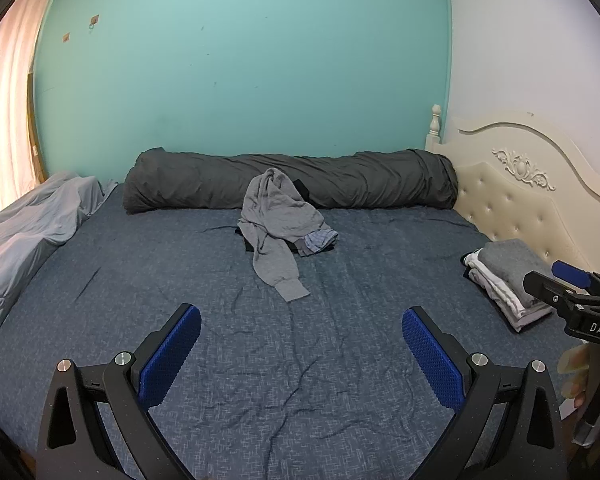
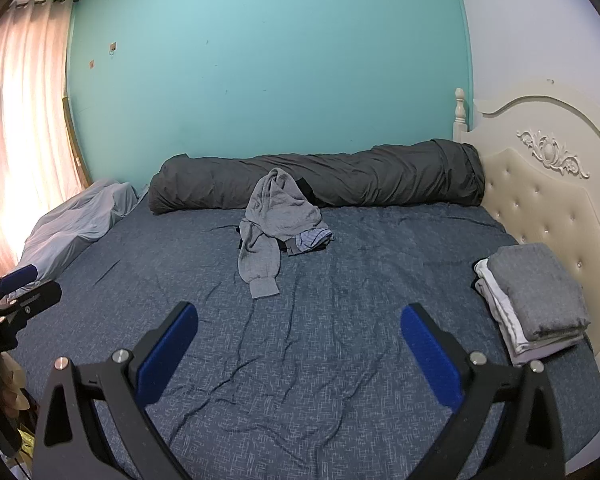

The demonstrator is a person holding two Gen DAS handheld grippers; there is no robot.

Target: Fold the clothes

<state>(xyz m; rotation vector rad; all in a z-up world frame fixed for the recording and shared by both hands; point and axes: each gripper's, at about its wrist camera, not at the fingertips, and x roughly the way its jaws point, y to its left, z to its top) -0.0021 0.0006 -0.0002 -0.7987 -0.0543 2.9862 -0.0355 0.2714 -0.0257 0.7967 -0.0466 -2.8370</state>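
Observation:
A crumpled grey sweater (image 1: 274, 220) lies in a heap on the blue bed sheet (image 1: 300, 360), leaning on a dark roll; one sleeve (image 1: 278, 272) trails toward me. A checked blue garment (image 1: 320, 240) and something dark lie under it. The heap also shows in the right wrist view (image 2: 278, 216). A stack of folded clothes (image 1: 508, 280) sits at the right by the headboard, also in the right wrist view (image 2: 534, 300). My left gripper (image 1: 300, 354) is open and empty above the sheet. My right gripper (image 2: 298, 350) is open and empty too, beside the left.
A rolled dark grey duvet (image 1: 292, 180) lies along the teal wall. A light grey blanket (image 1: 32, 236) is bunched at the left by the curtain (image 1: 4, 120). The cream headboard (image 1: 520, 192) bounds the right side.

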